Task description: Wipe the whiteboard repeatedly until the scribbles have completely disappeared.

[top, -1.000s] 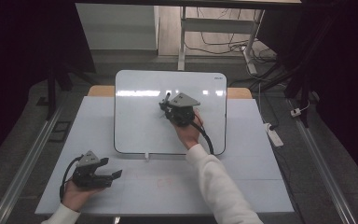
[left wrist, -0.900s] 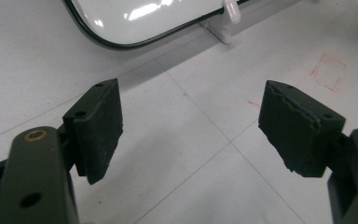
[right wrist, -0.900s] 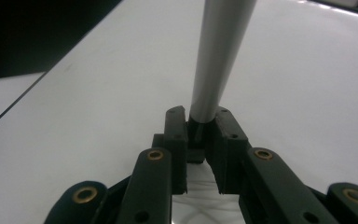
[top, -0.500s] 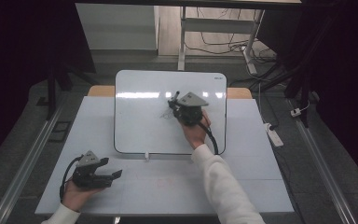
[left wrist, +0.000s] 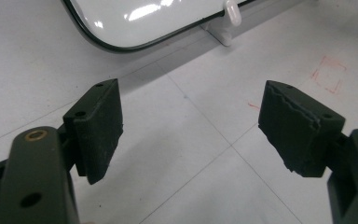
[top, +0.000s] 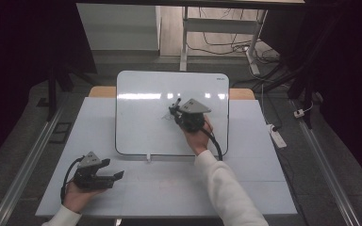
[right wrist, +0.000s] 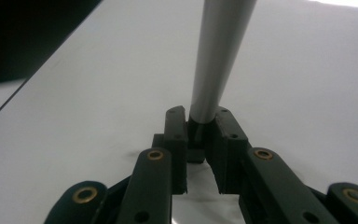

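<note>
While both hands hold hand-held grippers, the scene reads so:
Right hand-held gripper (top: 175, 111): over the whiteboard (top: 141, 94), jaws clamped tight on a marker (right wrist: 216, 60).
Marker: grey barrel between the pads, running away from the jaws over the board; near faint marks (top: 164, 117) mid-board.
Left hand-held gripper (top: 115, 173): low on the worktop (top: 169, 188), near its front-left corner, jaws wide apart, nothing between them.
Whiteboard: lying flat on the worktop's far half.

I can't see the tip of the slim grey marker (right wrist: 216, 60), cut off by the right gripper view's top edge; its faint marks on the glossy white whiteboard (top: 141, 117) are too small to read.
</note>
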The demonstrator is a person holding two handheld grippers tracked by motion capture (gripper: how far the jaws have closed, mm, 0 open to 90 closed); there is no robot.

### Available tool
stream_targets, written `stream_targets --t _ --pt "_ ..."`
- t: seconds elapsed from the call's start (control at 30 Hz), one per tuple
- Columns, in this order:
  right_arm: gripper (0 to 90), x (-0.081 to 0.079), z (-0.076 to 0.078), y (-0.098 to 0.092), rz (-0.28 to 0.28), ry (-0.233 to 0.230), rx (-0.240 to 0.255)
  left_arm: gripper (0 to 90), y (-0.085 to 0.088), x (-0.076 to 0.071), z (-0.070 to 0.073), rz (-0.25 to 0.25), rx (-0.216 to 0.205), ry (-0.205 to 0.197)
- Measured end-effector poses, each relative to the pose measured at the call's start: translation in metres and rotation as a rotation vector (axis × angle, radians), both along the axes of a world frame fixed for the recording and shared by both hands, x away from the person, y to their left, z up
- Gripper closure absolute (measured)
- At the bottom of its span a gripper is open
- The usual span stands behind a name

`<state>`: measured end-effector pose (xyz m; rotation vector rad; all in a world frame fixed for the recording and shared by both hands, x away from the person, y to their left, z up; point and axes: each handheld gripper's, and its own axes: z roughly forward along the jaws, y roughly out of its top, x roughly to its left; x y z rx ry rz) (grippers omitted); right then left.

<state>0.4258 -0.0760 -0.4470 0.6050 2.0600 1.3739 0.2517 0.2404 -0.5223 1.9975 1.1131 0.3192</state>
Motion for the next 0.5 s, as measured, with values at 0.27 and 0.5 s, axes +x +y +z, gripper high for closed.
stream_targets --t 0.27,0.5 --pt "77.6 0.005 0.004 -0.014 -0.068 0.015 0.068 22.4 0.001 0.0 0.0 0.0 -0.002 -0.002" --pt "77.7 0.004 0.001 -0.005 -0.03 0.024 0.068 22.4 0.001 -0.001 0.001 0.003 -0.004 -0.004"
